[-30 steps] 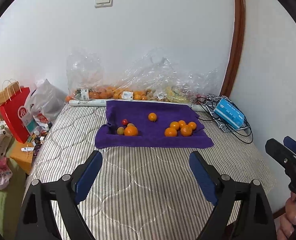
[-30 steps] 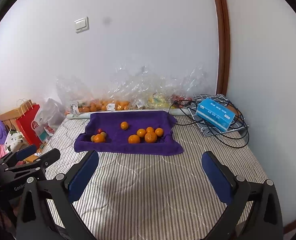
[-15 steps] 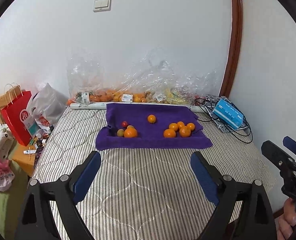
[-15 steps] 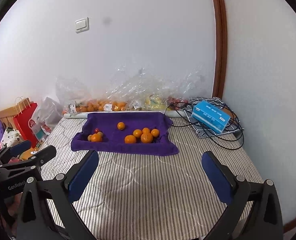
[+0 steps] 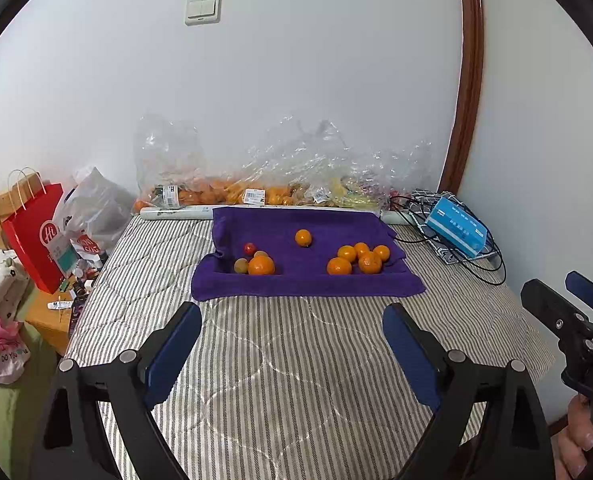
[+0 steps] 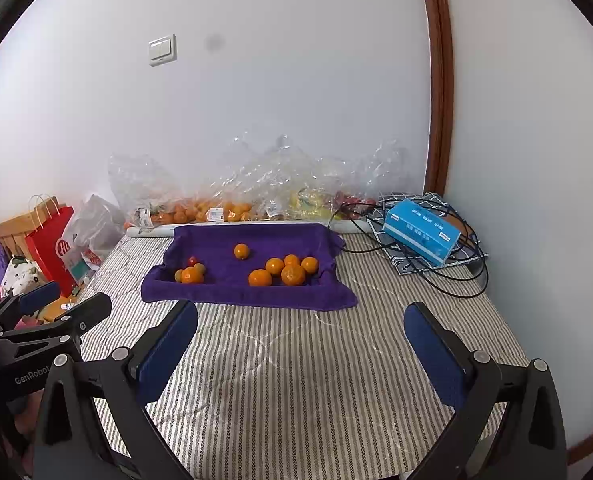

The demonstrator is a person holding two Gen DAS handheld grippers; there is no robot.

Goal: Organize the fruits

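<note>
Ahead of both grippers, well apart from them, round orange citrus fruits [image 5: 356, 259] sit clustered on a purple cloth towel [image 5: 280, 280]; one orange [image 5: 303, 237] lies alone, and a mixed clump [image 5: 256, 262] sits left. Left gripper [image 5: 292, 354] and right gripper [image 6: 300, 354] are spread wide, holding nothing. Grouped fruit fits sorting underway or finished. Striped mattress [image 5: 296, 380] between offers free room; black cables [image 6: 448, 276] crowd the right.
</note>
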